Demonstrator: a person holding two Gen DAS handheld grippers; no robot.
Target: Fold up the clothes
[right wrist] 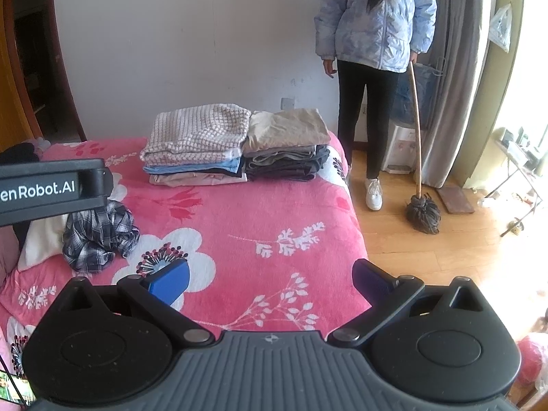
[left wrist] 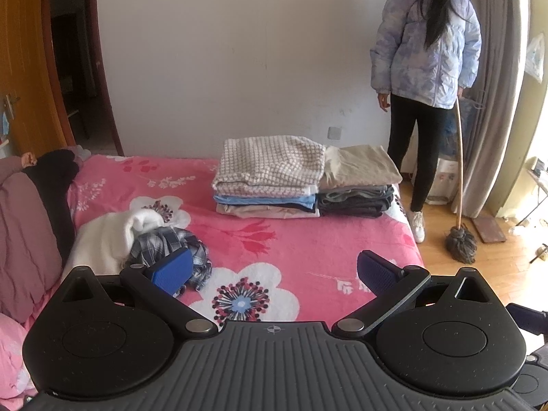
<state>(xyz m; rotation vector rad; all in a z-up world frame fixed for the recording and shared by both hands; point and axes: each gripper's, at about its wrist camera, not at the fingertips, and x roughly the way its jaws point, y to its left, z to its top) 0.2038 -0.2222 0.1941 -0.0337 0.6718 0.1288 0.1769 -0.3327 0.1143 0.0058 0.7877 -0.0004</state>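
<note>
A crumpled plaid garment (left wrist: 171,243) (right wrist: 99,233) lies on the pink flowered bedspread (left wrist: 291,239) (right wrist: 239,212), with a white garment (left wrist: 109,239) (right wrist: 41,239) bunched against its left side. My left gripper (left wrist: 274,270) hovers open above the bed, its left blue pad in front of the plaid cloth, holding nothing. My right gripper (right wrist: 270,281) is also open and empty over the bed's near right part. Two stacks of folded clothes (left wrist: 301,181) (right wrist: 236,147) sit at the bed's far side.
A person in a pale puffer jacket (left wrist: 428,44) (right wrist: 376,17) stands on the wooden floor past the bed's right edge, holding a mop (left wrist: 460,239) (right wrist: 423,209). Dark and mauve bedding (left wrist: 30,212) lies at the left. The left gripper's body (right wrist: 51,188) crosses the right wrist view.
</note>
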